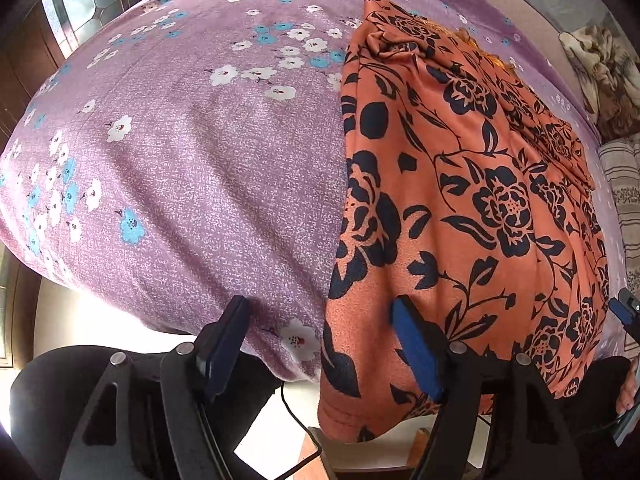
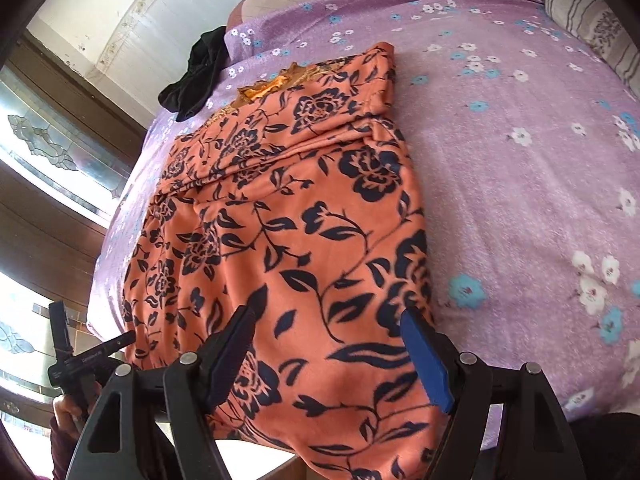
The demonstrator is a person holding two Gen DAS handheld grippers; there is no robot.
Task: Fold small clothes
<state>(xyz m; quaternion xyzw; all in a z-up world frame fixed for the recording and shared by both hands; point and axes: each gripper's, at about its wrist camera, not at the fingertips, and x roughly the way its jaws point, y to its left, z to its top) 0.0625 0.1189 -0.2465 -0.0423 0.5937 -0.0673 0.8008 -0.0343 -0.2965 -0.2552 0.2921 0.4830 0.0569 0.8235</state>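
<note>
Orange floral garment [image 2: 280, 216] flat on the bed [image 1: 180, 152], near edge overhanging.
Left gripper [image 1: 320, 344] and right gripper [image 2: 332, 356]: fingers released, spread over the garment's near edge, gripping nothing.

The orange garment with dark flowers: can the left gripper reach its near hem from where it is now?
Probably yes. The left gripper is open right above the near left corner of the orange garment, which hangs over the edge of the bed. Nothing lies between them.

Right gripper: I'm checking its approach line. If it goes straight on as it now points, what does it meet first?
Most likely the orange floral garment lying on the bed; the open right gripper points down at its near end, though depth is hard to judge.
</note>
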